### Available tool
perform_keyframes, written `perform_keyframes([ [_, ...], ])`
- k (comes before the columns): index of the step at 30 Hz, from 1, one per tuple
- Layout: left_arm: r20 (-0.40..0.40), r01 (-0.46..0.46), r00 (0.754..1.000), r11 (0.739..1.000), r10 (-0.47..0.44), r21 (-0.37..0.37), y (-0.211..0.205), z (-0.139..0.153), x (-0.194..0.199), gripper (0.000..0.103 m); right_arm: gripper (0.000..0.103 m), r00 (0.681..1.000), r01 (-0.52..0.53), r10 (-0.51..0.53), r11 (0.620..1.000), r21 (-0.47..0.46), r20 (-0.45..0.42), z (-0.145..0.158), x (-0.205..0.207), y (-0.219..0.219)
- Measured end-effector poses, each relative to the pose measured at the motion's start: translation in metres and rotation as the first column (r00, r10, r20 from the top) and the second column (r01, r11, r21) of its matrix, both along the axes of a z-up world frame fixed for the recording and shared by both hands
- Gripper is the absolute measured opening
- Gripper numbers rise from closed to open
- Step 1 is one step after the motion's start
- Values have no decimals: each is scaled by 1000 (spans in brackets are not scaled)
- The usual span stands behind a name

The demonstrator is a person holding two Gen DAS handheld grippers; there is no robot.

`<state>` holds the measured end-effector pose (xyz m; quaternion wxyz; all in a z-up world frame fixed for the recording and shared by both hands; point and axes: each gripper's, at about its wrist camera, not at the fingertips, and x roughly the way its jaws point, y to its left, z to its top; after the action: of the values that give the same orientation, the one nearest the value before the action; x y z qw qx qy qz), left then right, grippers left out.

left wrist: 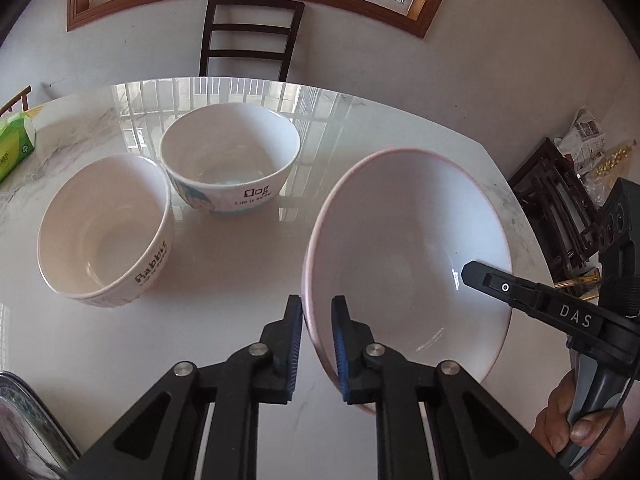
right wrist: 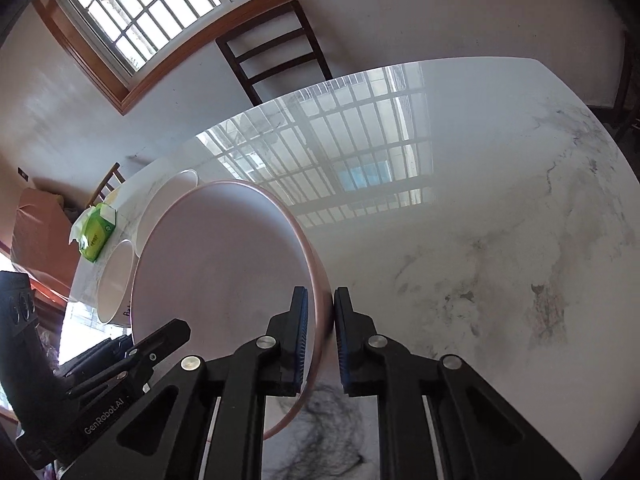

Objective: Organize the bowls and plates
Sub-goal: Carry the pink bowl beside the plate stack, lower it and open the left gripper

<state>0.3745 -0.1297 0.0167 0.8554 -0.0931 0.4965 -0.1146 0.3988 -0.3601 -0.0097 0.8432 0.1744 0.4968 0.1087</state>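
Both tools clamp the same pink-rimmed bowl: left tool (left wrist: 317, 334) pinches the near-left rim, pads on either side of the wall; right tool (right wrist: 321, 332) pinches the opposite rim the same way. Two-sided grip looks meant to keep the wide, shallow bowl (left wrist: 408, 256) steady, since one pinch on a thin edge would let it swing. Bowl sits tilted over the counter (left wrist: 224, 320); can't tell if its base touches. Rabbit bowl (left wrist: 106, 236) and Dog bowl (left wrist: 230, 160) stand just beside each other, well left of it, likely stacking targets. Green tissue pack (left wrist: 14, 142) sits at the counter's far-left edge.
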Motion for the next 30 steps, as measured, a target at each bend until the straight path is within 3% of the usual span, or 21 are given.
perform_keyframes([
  [4, 18, 17, 1000, 1000, -18, 22, 9, 17, -47, 15, 13, 999, -40, 41, 997, 63, -17, 10, -33, 0],
  [16, -24, 28, 999, 1000, -28, 13, 59, 26, -176, 15, 15, 981, -160, 168, 984, 83, -98, 18, -151, 48],
  [23, -53, 41, 998, 999, -40, 31, 75, 20, -217, 15, 16, 967, -207, 213, 977, 56, -143, 12, -198, 73],
  [30, -52, 37, 998, 999, -35, 35, 89, 16, -234, 15, 16, 961, -205, 214, 976, 66, -175, 6, -217, 85],
])
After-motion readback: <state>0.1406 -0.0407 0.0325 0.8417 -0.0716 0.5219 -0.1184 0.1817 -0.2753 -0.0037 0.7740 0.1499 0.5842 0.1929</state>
